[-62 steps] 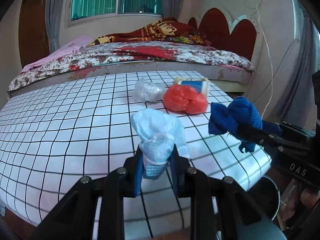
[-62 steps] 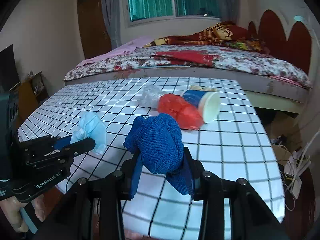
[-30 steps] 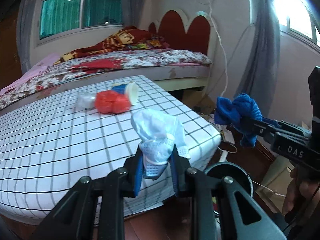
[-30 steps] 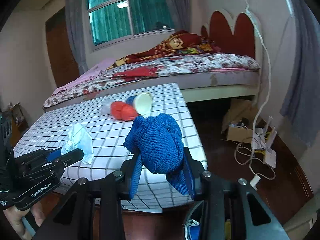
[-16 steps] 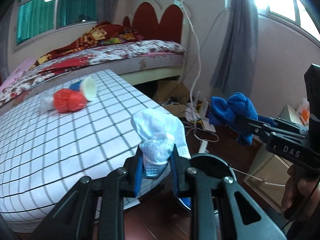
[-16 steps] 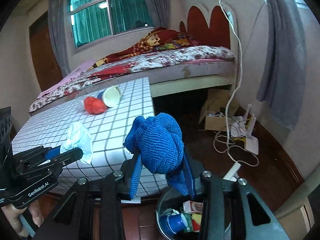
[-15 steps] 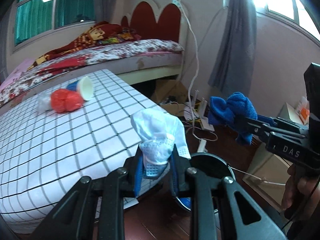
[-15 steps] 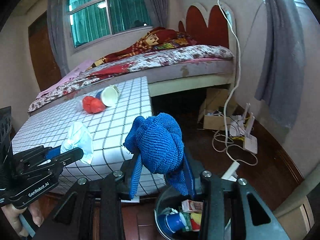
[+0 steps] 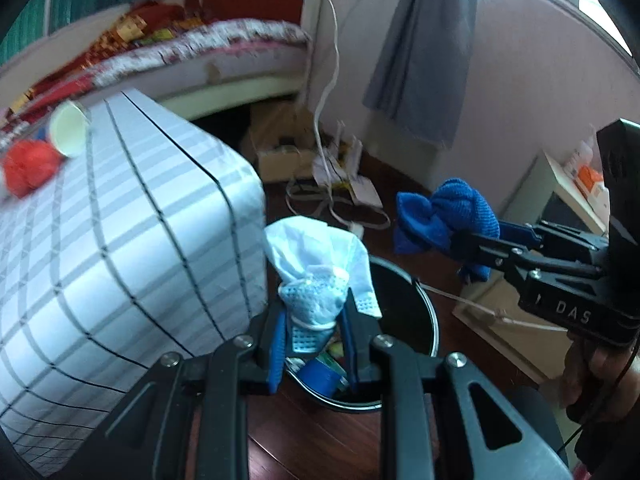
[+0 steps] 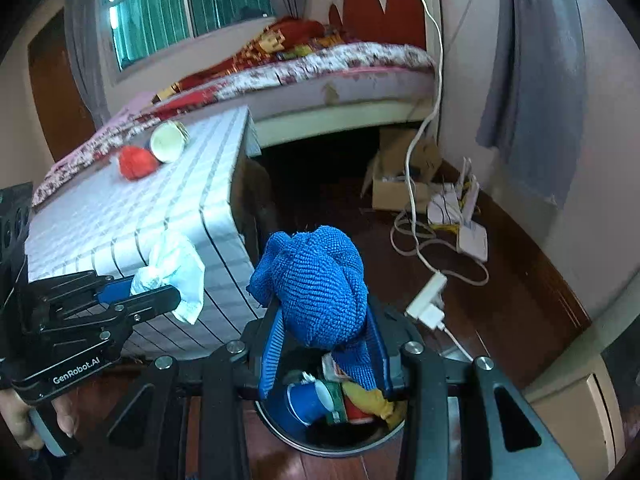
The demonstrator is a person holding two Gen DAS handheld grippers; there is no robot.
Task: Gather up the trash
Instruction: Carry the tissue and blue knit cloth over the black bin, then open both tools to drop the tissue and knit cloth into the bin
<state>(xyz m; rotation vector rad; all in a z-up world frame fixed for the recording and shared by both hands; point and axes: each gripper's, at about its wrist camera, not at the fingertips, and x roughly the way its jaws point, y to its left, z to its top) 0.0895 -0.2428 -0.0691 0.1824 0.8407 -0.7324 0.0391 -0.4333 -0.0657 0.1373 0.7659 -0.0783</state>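
My left gripper (image 9: 314,330) is shut on a crumpled white face mask (image 9: 316,268), held over the near rim of a round black trash bin (image 9: 416,308) on the floor. The same mask (image 10: 174,270) and left gripper (image 10: 158,290) appear in the right wrist view beside the table corner. My right gripper (image 10: 324,354) is shut on a balled blue knit cloth (image 10: 316,280), directly above the bin (image 10: 304,438), which holds a blue cup and other scraps. That cloth (image 9: 444,212) and the right gripper (image 9: 460,240) hang right of the bin in the left wrist view.
A table with a white checked cover (image 10: 132,216) stands left of the bin, bearing a red wad (image 10: 136,162) and a tipped paper cup (image 10: 168,142). Cables and a power strip (image 10: 426,304) lie on the dark wood floor. A bed (image 10: 320,72) is behind.
Both grippers have swung away from the table and sunk toward the floor. The bin has come under them and now sits close below the mask and the cloth.
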